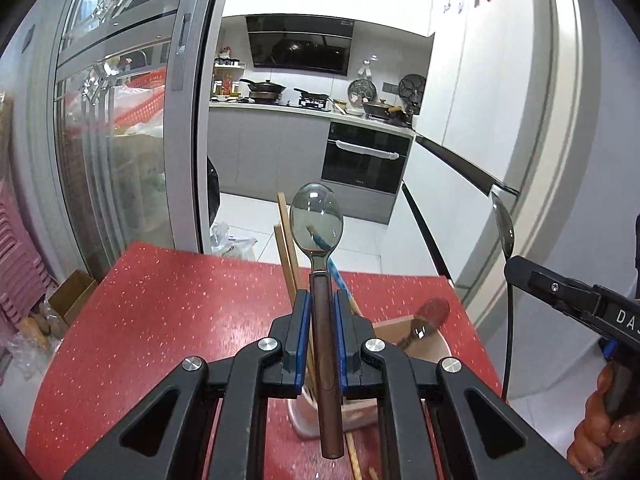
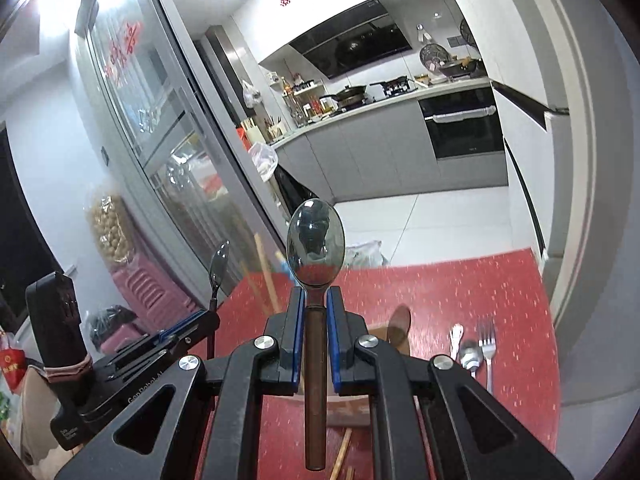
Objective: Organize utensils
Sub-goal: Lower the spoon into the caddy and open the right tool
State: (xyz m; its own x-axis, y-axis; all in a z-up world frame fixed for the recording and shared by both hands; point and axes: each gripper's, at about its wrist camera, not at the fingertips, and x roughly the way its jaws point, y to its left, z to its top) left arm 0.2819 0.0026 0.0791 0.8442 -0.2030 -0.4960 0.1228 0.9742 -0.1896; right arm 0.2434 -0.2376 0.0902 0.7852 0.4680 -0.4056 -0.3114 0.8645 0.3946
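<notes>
Each gripper pinches a brown-handled spoon, bowl up, at centre frame above the red table (image 1: 160, 320). In the left wrist view the left gripper (image 1: 321, 304) has its blue-padded fingers (image 1: 303, 312) pressed on the left spoon (image 1: 318, 220); the right gripper (image 1: 520, 272) enters at the right edge. In the right wrist view the right gripper (image 2: 316, 300) clamps the right spoon (image 2: 316, 240). A white holder (image 1: 424, 344) with chopsticks (image 1: 286, 236) stands on the table just below both grippers, mostly hidden. At lower right of the right view a fork (image 2: 487, 344), a steel spoon (image 2: 471, 356) and what may be a small white spoon (image 2: 455, 336) lie side by side on the table
</notes>
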